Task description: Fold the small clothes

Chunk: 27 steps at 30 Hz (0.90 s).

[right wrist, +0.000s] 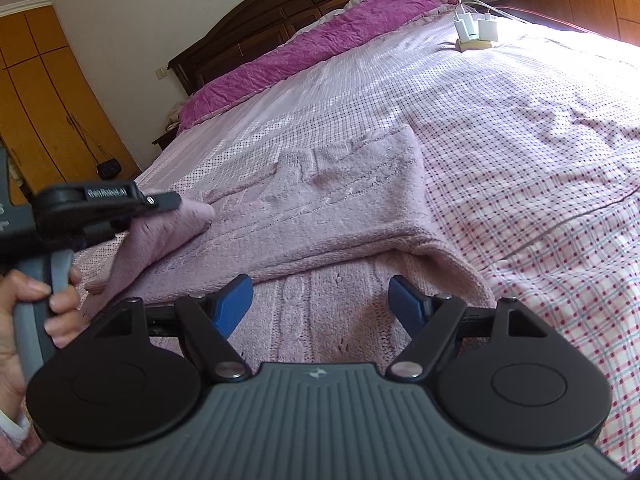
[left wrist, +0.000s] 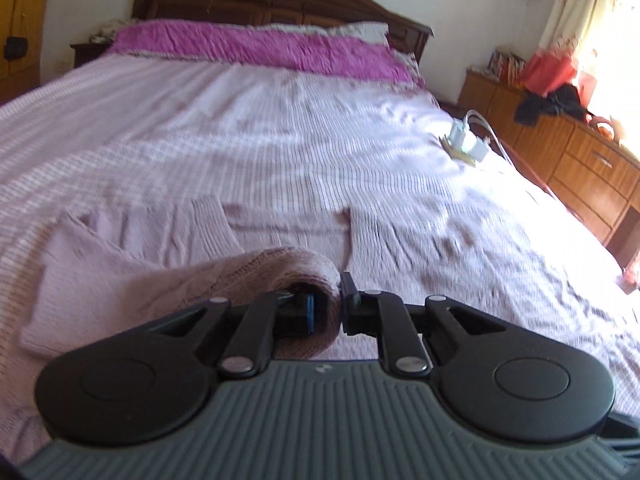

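Pink knitted sweater [right wrist: 328, 216], flat on the bed [right wrist: 520, 128] with its neck toward the headboard [right wrist: 280, 4]: left gripper [left wrist: 326, 300] pinches its lifted sleeve at the sweater's left edge, while right gripper [right wrist: 320, 304], jaws spread and empty, hovers over its near hem.

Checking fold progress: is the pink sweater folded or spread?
Partly folded: pink sweater has one side doubled over; left hand-held gripper clamps a lifted fold.

Left claw [left wrist: 339, 308] clamping sweater [left wrist: 168, 280].
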Available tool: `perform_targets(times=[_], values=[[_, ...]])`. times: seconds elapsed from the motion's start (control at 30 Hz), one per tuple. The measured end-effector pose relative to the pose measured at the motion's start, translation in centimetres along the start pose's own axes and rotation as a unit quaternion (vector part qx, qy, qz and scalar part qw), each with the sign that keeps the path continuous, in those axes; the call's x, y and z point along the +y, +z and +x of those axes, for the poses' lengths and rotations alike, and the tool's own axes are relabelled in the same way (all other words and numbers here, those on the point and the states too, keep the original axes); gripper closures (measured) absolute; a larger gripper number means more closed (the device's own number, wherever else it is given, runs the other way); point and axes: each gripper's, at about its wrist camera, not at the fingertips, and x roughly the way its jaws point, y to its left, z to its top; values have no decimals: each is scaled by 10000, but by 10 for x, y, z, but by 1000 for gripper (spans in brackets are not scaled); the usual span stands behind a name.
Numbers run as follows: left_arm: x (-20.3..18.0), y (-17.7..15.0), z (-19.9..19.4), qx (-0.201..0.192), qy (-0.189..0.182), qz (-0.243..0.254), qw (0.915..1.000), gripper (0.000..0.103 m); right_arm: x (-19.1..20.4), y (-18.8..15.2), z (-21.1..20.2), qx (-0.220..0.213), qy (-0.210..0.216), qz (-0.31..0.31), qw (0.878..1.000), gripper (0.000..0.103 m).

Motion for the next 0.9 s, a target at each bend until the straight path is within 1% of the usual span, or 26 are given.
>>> perform_targets(times=[0.03,0.07,0.13,0.17,0.2,0.23,0.37,0.47,0.63,0.73,0.8,0.9], values=[[0,-3,2,96,-32,6,9999,81,-1,0,0,1,7,3,10000,22],[-1,-7,3,196,-81,9,9998,77,-1,-1,1,7,10,8,10000,22],[-3,-13,3,322,-154,37,9994,60,-1,-1,2,20,12,15,10000,22],[-4,-15,0,341,-176,82,9992,57,-1,-2,2,24,10,13,10000,22],[-5,-17,-5,343,-178,150,9991,50,-1,-1,2,28,11,4,10000,22],[-5,-19,-10,338,-170,210,9991,47,0,-1,2,32,15,-3,10000,22],[-1,-25,-34,363,-131,293,9988,45,6,4,0,75,148,-3,9999,22],[10,-27,-55,298,69,299,9991,45,15,11,2,168,298,-27,9994,22],[43,-31,-87,211,625,190,9976,45,32,29,14,454,737,217,9960,22],[65,-34,-100,162,1085,196,9938,45,47,41,29,673,962,228,9928,22],[80,-36,-105,167,1295,151,9913,45,60,48,41,790,991,132,9918,22],[98,-37,-107,187,1486,-21,9887,45,83,57,62,908,961,-58,9912,22]])
